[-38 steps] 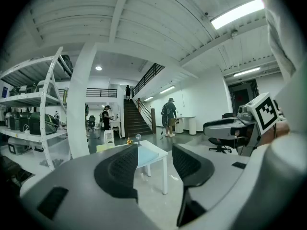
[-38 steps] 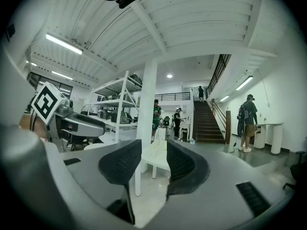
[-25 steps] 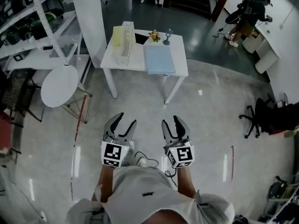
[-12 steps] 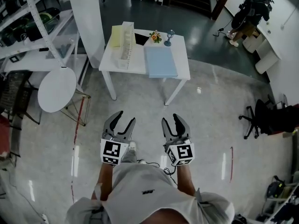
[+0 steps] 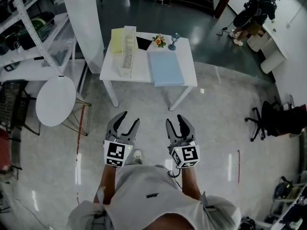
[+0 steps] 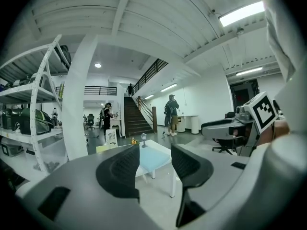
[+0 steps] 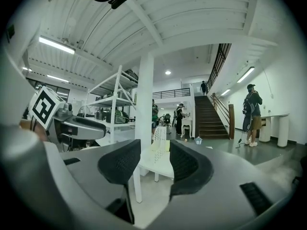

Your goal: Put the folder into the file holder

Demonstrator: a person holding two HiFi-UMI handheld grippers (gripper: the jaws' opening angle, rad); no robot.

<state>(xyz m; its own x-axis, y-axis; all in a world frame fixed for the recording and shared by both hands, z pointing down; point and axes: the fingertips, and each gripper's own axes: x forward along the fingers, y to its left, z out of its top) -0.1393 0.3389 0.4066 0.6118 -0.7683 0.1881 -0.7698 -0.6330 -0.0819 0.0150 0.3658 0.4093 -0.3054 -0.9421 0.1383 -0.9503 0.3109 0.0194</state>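
Note:
A light blue folder [image 5: 165, 68] lies flat on the right half of a white table [image 5: 139, 67] ahead of me. A white slotted file holder [image 5: 127, 51] stands on the table's left half, with a yellow sheet [image 5: 117, 40] behind it. My left gripper [image 5: 130, 119] and right gripper [image 5: 174, 121] are held side by side over the floor, well short of the table. Both are open and empty. The left jaws have just been closing a little, with nothing between them. The left gripper view shows the folder [image 6: 154, 161] far off between the jaws; the right gripper view shows the file holder [image 7: 160, 140].
A small flower pot [image 5: 158, 39] and a blue goblet [image 5: 173, 38] stand at the table's far edge. A round white side table [image 5: 55, 99] and shelving [image 5: 29, 37] are on the left, beside a white column [image 5: 88, 18]. At right are an office chair [image 5: 266, 121] and a distant person [image 5: 254, 13].
The table with folder and holder has drawn nearer in the head view. Both grippers have moved forward together, still side by side over the floor.

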